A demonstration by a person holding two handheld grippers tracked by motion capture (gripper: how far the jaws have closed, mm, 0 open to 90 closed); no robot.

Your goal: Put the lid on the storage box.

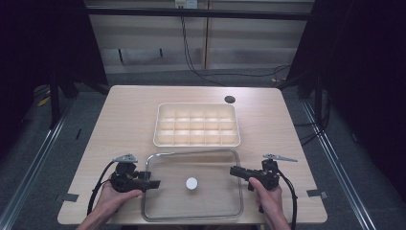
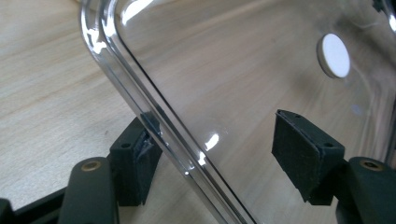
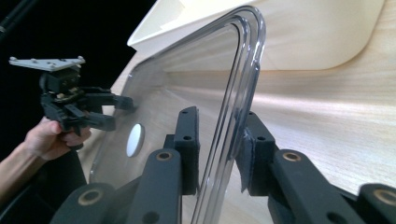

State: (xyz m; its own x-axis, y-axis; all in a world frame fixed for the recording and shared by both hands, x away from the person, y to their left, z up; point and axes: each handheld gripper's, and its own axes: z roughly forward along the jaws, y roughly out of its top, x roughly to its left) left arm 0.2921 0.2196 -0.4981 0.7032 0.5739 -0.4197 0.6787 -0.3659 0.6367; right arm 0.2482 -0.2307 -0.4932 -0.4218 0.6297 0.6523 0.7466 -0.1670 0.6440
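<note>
A clear plastic lid (image 1: 210, 201) with a white round disc (image 1: 191, 183) at its middle lies on the front part of the wooden table. My left gripper (image 1: 154, 183) is at the lid's left edge. In the left gripper view its jaws (image 2: 219, 154) straddle the lid's rim (image 2: 154, 116): the outer pad rests against the rim, the inner pad stands well apart over the lid, so it is open. My right gripper (image 1: 233, 171) is at the lid's right edge, and in the right gripper view it (image 3: 219, 140) is shut on the rim (image 3: 233, 93).
Just behind the lid sits a cream tray (image 1: 196, 105) divided into several compartments. A small black hole (image 1: 230, 99) marks the table's far right. In the right gripper view the left gripper (image 3: 121, 112) and its hand show beyond the lid. Dark floor and cables surround the table.
</note>
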